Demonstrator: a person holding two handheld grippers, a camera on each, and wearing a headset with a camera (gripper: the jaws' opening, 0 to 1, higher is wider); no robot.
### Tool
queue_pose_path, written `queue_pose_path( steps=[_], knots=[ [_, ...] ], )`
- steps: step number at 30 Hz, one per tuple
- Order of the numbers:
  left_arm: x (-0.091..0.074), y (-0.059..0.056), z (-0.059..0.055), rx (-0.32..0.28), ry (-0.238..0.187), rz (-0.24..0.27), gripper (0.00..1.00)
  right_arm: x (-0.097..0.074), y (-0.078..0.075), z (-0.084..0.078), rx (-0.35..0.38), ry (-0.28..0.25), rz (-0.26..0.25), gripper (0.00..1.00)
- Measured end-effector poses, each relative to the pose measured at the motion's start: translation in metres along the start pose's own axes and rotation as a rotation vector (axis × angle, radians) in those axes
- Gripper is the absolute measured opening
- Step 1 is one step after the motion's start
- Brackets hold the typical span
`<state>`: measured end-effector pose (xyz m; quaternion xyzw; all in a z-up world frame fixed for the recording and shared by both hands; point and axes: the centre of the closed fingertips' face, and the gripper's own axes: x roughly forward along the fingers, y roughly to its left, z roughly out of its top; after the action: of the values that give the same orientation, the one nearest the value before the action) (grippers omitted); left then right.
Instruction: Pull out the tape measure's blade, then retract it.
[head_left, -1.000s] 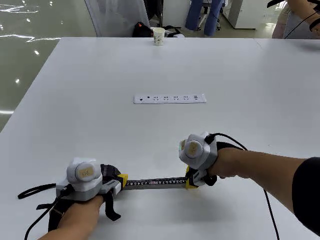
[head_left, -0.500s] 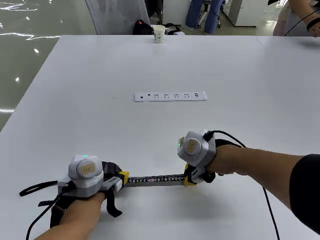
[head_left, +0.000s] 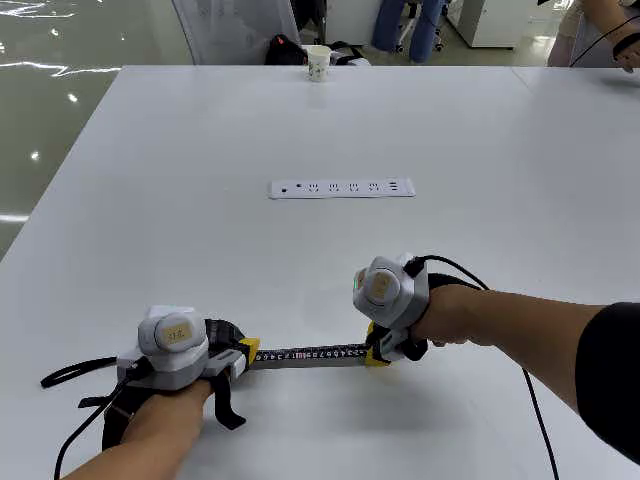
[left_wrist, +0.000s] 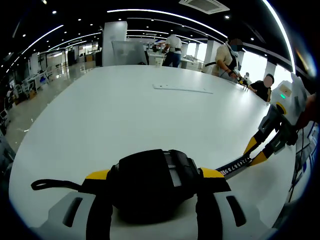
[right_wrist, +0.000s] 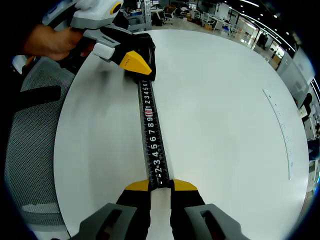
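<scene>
Well, in the head view I have the blade (head_left: 305, 355) partly out along the table (head_left: 450, 150), retraction yet to do; the far paper cup (head_left: 318, 62) hides its contents. Left gripper view: left gripper (left_wrist: 155, 175) jaws clamp the tape measure (left_wrist: 150, 192). Right gripper view: right gripper (right_wrist: 160, 186) jaws pinch the blade's tip

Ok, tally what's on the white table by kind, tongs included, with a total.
tongs: 2, left tongs and right tongs
tape measure: 1
power strip: 1
cup: 1
total: 5
</scene>
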<state>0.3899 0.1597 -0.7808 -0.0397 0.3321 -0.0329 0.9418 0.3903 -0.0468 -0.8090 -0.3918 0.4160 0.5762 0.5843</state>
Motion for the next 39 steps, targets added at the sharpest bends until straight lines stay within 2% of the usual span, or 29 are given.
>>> queue_pose_path(
  steps=[26,39],
  knots=[
    [-0.001,0.0,0.0,0.004,0.004,0.003,0.63,0.004,0.002,0.009,0.0,-0.01,-0.002,0.11],
    [-0.001,0.0,-0.001,0.002,0.007,0.004,0.63,0.006,0.003,0.014,-0.025,-0.036,0.006,0.11]
  ],
)
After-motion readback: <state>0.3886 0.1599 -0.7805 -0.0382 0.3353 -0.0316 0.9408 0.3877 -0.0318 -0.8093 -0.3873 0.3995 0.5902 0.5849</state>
